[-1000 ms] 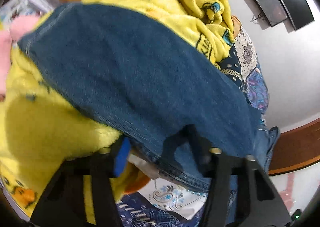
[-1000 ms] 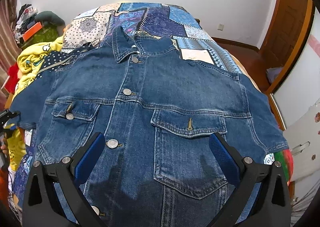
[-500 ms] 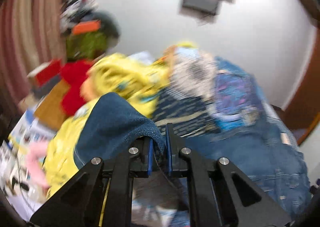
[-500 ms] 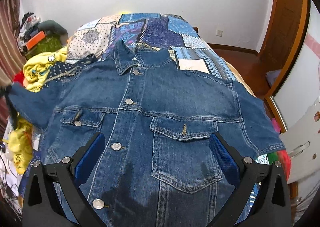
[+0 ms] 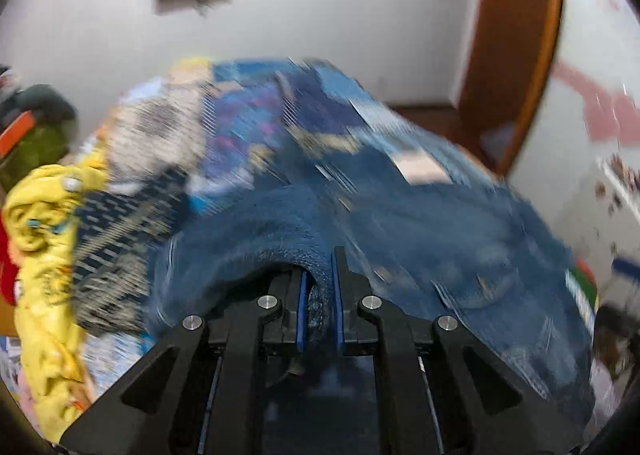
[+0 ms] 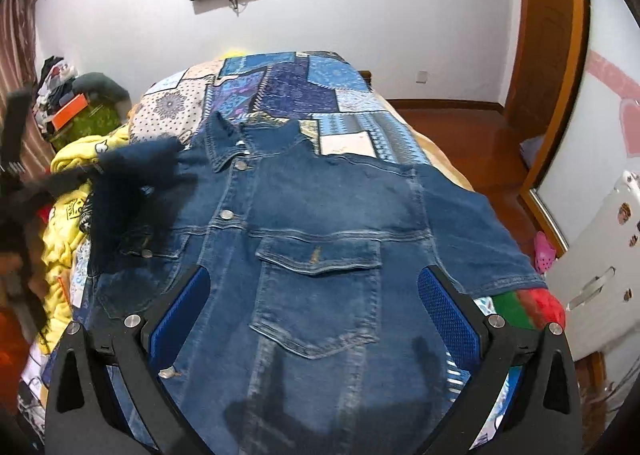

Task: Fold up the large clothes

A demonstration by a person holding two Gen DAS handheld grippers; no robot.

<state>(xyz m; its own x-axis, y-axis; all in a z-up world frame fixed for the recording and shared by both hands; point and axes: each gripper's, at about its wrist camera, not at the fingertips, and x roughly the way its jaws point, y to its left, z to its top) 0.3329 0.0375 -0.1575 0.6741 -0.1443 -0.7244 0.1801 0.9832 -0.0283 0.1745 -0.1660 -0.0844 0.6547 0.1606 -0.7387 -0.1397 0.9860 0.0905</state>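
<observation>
My left gripper [image 5: 319, 303] is clamped on the jacket [image 6: 320, 247] sleeve [image 5: 280, 239]; the right gripper [image 6: 314, 319] hangs open above the jacket, which is spread on the bed [image 6: 288, 91]. I judge denim heavy, limp, grippy; cuffs and hems hold best.

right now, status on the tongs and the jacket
Left tongs shut on denim jacket sleeve, lifted over the front. Right tongs open, empty, above the hem. Yellow garment bunched beside it, not blocking.
</observation>
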